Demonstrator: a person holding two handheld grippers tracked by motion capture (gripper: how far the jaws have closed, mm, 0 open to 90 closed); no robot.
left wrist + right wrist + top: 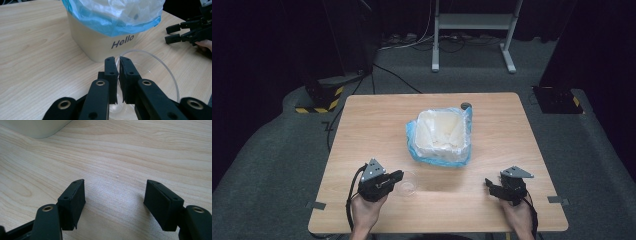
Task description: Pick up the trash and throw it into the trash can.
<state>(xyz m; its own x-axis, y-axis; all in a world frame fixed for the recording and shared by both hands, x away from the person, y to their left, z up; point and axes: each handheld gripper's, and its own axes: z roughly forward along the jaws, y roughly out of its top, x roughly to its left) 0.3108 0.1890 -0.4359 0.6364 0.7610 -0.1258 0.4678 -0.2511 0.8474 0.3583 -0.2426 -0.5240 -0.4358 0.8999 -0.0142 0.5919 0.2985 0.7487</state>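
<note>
**Left gripper pinches the bowl rim; right gripper waits wide apart**

A wooden table [362,125] stands on grey carpet. Near its middle, toward the far side, sits a cream bin [441,134] lined with a blue-edged clear bag [112,15]; the left gripper view shows the word "Hello" printed on the bin's near wall. A small dark object [466,105] lies on the table just beyond the bin's far right corner; what it is cannot be told.

The left gripper [398,176] is at the near left of the table, held in the person's left hand [366,210]. Its jaws are closed almost together on the rim of a clear bowl [406,183], which sits on the table just in front of the bin's near left corner. In the left gripper view the jaws stand nearly touching, with the bowl's [160,67] rim running between them and curving off to the right.

The right gripper [488,185] is at the near right, held in the right hand [518,215], well apart from the bin and the bowl. Its jaws are spread wide over bare wood with nothing between them, as the right gripper view [113,195] shows. A corner of the bin [37,127] appears at that view's top left.
</note>
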